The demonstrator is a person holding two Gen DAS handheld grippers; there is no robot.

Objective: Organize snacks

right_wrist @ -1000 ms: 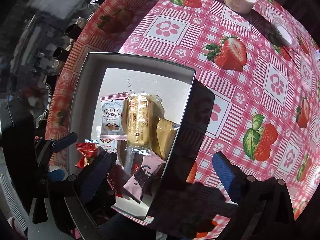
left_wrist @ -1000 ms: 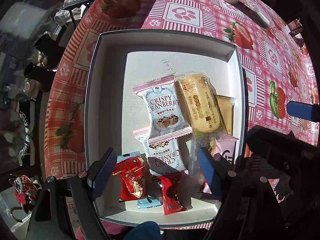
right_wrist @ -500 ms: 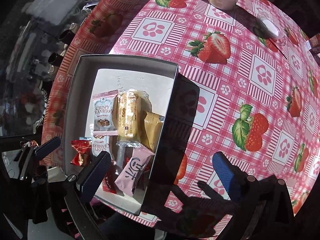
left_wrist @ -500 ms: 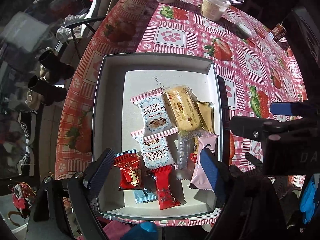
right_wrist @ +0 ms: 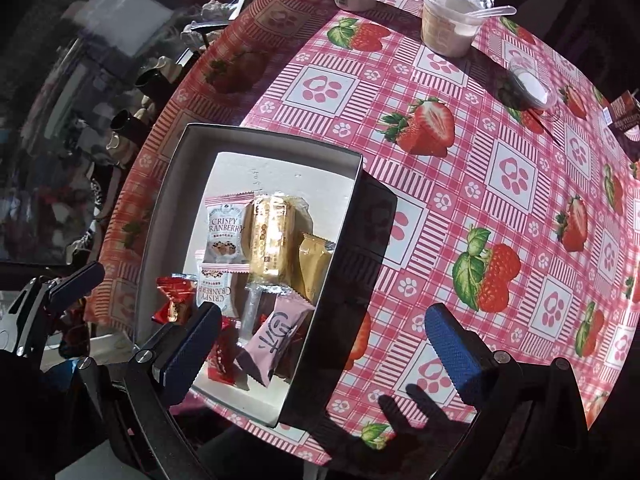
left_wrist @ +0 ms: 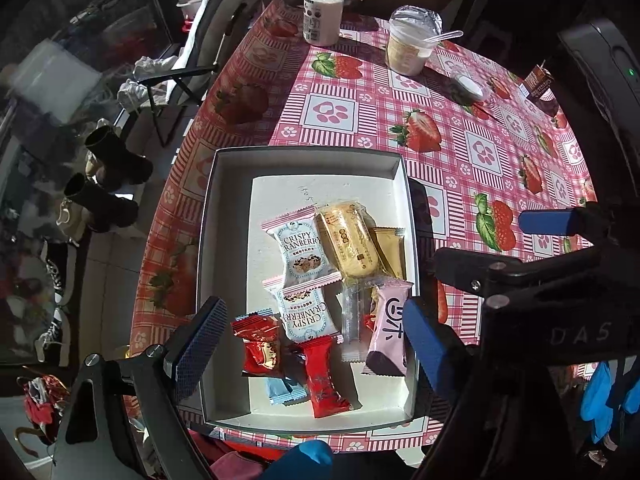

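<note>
A white box sits near the table's front edge and holds several wrapped snacks: two Crispy Cranberry packets, a long yellow cake bar, a tan packet, a pink packet, red candies and a small blue packet. My left gripper is open and empty above the box's near end. My right gripper is open and empty over the box's right wall.
The table carries a pink strawberry tablecloth. At the far side stand a white bottle, a yogurt cup with a spoon, a small lidded cup and a brown carton. Shoes and boots lie on the floor at left.
Both grippers have pulled back and risen away from the box, so more of the table shows. The snacks lie as before. Both stay open.
</note>
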